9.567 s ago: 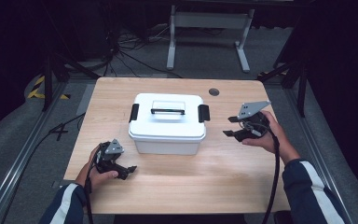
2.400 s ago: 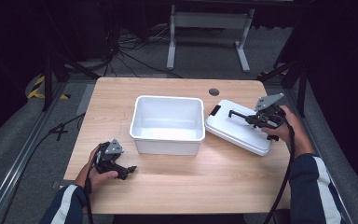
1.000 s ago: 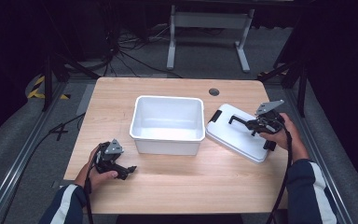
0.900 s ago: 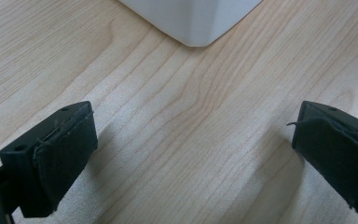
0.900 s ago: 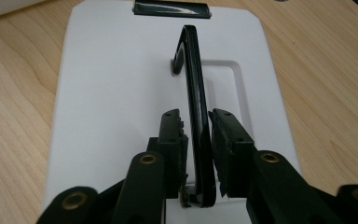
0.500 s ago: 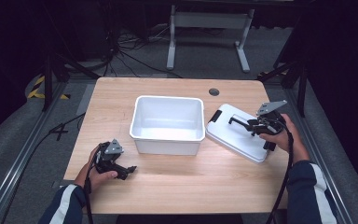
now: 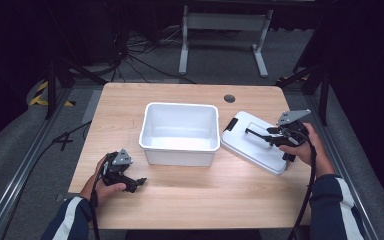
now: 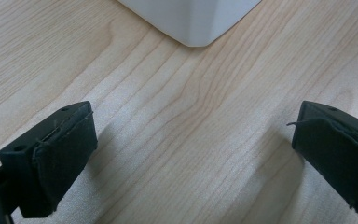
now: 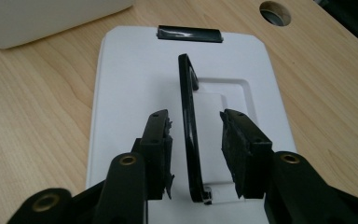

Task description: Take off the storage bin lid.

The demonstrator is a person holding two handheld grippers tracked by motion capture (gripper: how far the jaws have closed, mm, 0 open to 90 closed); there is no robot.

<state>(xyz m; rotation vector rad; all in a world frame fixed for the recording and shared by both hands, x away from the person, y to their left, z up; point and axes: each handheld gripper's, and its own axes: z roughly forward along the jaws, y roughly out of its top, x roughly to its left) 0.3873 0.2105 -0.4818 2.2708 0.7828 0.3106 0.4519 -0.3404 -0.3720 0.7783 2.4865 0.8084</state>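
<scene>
**Lid [image 7: 254, 145] set down beside box, handle being released**

Lid lies flat on the table [image 7: 190, 200], right of the open white box [image 7: 179, 131]. Your right gripper [image 9: 193, 135] has just been opening; its jaws flank the upright black handle [image 9: 188, 116], pads clear. Lifting off crooked could snag the handle and drag the lid. Left gripper [image 8: 191, 149] stands wide open, holding nothing.

My two grippers are black, each topped by a grey three-cornered plate, with a black cable trailing back along my arm; my right gripper [image 9: 195, 149] has brass-coloured screws at its jaw arms and worn, frayed pads. My sleeves are navy with white stripes
</scene>
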